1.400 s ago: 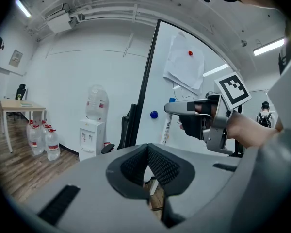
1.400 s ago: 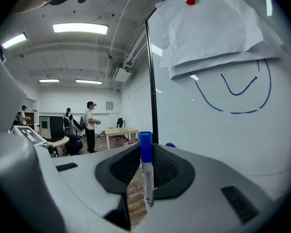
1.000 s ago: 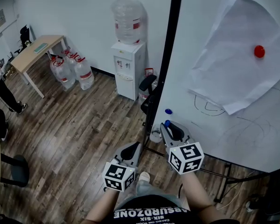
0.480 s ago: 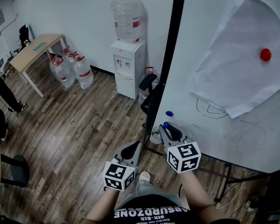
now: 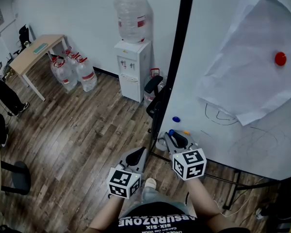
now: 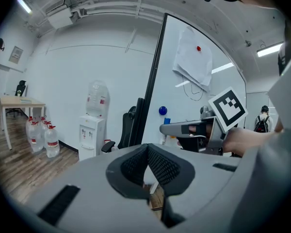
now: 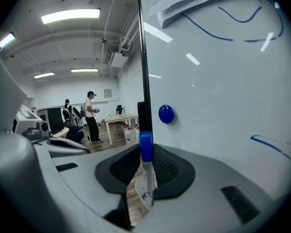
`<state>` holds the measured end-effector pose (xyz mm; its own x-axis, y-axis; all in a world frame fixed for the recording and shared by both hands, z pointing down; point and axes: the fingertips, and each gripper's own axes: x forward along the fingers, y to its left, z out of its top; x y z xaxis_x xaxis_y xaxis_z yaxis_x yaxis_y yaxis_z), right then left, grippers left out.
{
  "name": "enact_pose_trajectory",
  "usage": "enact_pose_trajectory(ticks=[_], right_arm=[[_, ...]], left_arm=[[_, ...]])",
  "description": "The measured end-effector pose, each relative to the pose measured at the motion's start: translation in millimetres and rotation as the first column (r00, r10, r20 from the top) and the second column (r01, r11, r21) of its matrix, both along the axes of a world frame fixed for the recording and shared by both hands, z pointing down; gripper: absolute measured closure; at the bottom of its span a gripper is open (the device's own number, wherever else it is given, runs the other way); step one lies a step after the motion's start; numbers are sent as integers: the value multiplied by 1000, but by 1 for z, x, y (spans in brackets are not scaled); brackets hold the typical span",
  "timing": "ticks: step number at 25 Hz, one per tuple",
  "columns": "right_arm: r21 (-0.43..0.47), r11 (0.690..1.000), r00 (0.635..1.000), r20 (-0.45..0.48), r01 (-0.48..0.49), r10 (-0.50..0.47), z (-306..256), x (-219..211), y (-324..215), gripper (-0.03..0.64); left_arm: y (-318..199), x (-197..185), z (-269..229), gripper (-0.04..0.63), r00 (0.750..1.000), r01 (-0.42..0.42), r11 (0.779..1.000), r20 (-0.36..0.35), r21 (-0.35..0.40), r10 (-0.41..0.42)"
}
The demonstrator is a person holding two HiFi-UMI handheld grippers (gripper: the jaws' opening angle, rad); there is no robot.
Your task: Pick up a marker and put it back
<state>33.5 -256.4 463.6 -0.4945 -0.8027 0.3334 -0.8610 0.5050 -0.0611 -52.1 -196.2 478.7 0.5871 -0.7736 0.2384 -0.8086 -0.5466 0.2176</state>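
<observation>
The blue-capped marker (image 7: 148, 178) stood upright, cap uppermost, clamped between the pads of the right tongs (image 7: 144, 155). The right tongs were held close to the whiteboard (image 5: 218, 140), near a blue magnet (image 7: 166, 114) on the board's surface. The left tongs (image 6: 148, 152) were closed with nothing between them, beside the right tongs and away from the board. Higher on the board, a red magnet (image 5: 280, 58) sat on a paper sheet (image 5: 247, 76).
</observation>
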Motion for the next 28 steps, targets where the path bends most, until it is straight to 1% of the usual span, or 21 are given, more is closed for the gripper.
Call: enact_pose_trajectory(ticks=[28], right_arm=[[-121, 993, 999, -51, 1, -7, 56, -3, 4, 545]], left_arm=[[-4, 0, 8, 588, 1000, -9, 1000, -7, -22, 8]])
